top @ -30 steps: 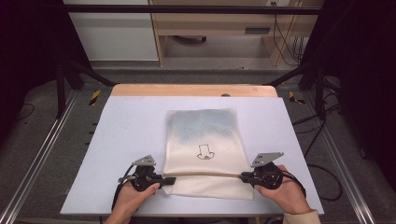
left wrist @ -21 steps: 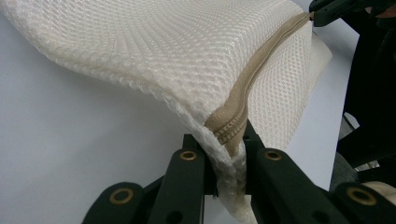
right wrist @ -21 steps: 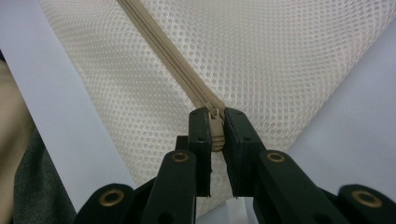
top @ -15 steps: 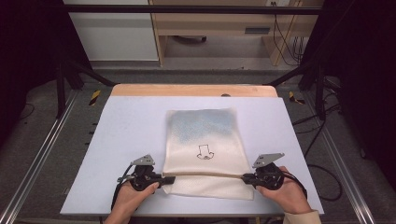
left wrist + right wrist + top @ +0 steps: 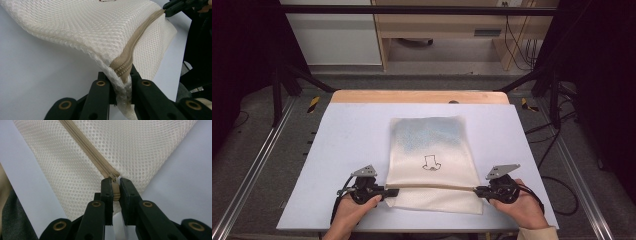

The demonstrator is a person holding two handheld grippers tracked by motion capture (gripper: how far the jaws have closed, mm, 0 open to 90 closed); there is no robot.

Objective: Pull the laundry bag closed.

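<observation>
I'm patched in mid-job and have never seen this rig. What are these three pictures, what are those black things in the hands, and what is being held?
No robot arm here: a person at a table holds a handheld black two-jaw tool in each hand. The high view looks down from above the person's side; the left tool shows at the left, the right tool at the right. The other two pictures come from cameras riding on each tool, looking along its jaws.

On the pale table lies a cream mesh bag with a small drawing on it and a tan zipper running across its near end.

In the left gripper view, the left tool is shut on the bag's edge at the zipper's end. In the right gripper view, the right tool is shut on the zipper pull at the opposite end.
</observation>
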